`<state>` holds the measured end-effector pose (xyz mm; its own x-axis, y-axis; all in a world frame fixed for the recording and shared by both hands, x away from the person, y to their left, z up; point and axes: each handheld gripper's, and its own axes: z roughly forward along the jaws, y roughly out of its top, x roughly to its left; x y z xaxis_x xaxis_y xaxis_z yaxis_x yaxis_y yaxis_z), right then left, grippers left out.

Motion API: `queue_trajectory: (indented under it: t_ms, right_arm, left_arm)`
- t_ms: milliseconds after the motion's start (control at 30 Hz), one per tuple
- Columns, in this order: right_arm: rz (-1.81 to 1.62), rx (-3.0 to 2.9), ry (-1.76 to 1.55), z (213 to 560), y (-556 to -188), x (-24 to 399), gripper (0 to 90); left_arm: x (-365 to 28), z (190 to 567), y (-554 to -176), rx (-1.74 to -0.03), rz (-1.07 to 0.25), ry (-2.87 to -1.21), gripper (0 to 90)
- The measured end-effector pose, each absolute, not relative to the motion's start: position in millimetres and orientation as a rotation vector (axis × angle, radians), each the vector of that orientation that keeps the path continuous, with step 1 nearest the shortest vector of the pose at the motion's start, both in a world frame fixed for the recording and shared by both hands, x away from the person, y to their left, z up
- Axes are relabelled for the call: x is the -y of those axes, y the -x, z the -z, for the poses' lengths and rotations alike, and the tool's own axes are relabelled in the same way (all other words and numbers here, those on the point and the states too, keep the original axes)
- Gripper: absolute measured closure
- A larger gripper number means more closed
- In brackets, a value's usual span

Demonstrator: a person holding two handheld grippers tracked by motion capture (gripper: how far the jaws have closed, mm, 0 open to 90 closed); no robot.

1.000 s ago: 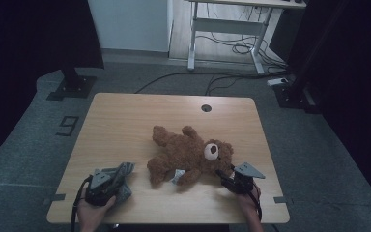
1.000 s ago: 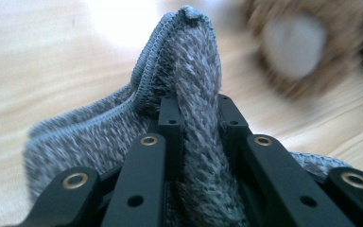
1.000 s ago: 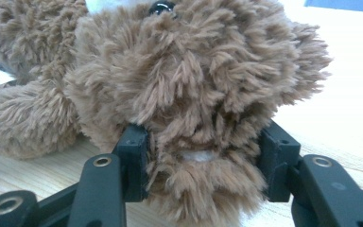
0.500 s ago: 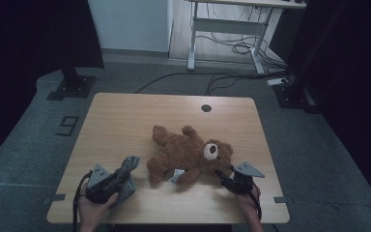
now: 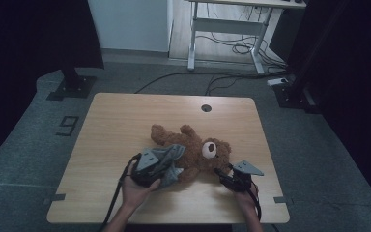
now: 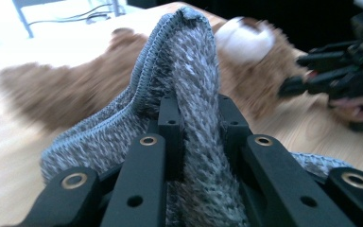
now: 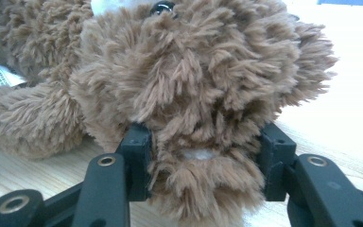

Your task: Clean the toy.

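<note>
Teddy bear (image 5: 193, 152), brown plush, lying on the wooden surface (image 5: 121, 121), undressed; right claw (image 7: 198, 163) clamped on a plush limb, left claw (image 6: 196, 125) pinching a grey knitted garment (image 6: 189, 71) at its flank; dressing unstarted.

left gripper (image 5: 166, 166): black jaws, brass-ringed screw holes | right gripper (image 5: 224, 176): grey three-cornered plate, black cable

A lab-like room: wooden table (image 5: 125, 125) on grey carpet, black stands, floor cables (image 5: 232, 48) (dim lighting).
</note>
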<state>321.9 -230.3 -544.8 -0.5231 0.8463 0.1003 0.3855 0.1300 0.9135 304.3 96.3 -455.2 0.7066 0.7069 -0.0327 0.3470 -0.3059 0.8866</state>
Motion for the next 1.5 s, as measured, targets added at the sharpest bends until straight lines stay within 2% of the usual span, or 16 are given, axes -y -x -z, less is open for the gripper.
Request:
queue_trajectory:
  t_ms: [33,67,167,200,233,267,433,533,900,1000,1267,1500]
  right_arm:
    - [-1.374,-1.968,-1.184,545,-322,230,50.4]
    - [-1.373,-1.971,-1.182,545,-322,230,50.4]
    - [-1.374,-1.973,-1.18,545,-322,231,50.3]
    - [-1.38,-1.969,-1.18,545,-323,231,50.1]
    - [-1.38,-1.969,-1.18,545,-323,231,50.1]
    - [-1.386,-1.971,-1.185,546,-323,232,50.1]
    - [-1.385,-1.979,-1.182,546,-323,233,50.1]
    - [-1.42,-1.985,-1.191,548,-324,236,50.1]
    - [-1.439,-1.996,-1.184,549,-325,239,50.2]
    - [-1.449,-2.0,-1.175,549,-325,240,50.5]
    - [-1.459,-2.011,-1.165,549,-326,242,51.0]
    - [-1.457,-2.017,-1.155,549,-326,242,51.2]
  left_arm:
    - [-96,455,-304,-0.816,-0.452,-1.915,75.9]
    - [-72,454,-311,-0.779,-0.442,-1.936,75.9]
    - [-53,454,-316,-0.741,-0.436,-1.963,75.9]
    - [-29,457,-320,-0.71,-0.483,-2.019,75.9]
    - [-29,457,-320,-0.71,-0.483,-2.019,75.9]
    - [-6,464,-323,-0.668,-0.492,-2.08,75.8]
    - [9,478,-323,-0.663,-0.491,-2.118,75.4]
    - [-1,487,-325,-0.716,-0.479,-2.102,75.3]
    - [-36,483,-321,-0.753,-0.485,-2.069,75.1]
    - [-57,480,-318,-0.799,-0.454,-2.037,74.6]
    - [-101,480,-314,-0.877,-0.469,-2.006,74.6]
    - [-149,502,-316,-1.002,-0.461,-1.99,74.6]
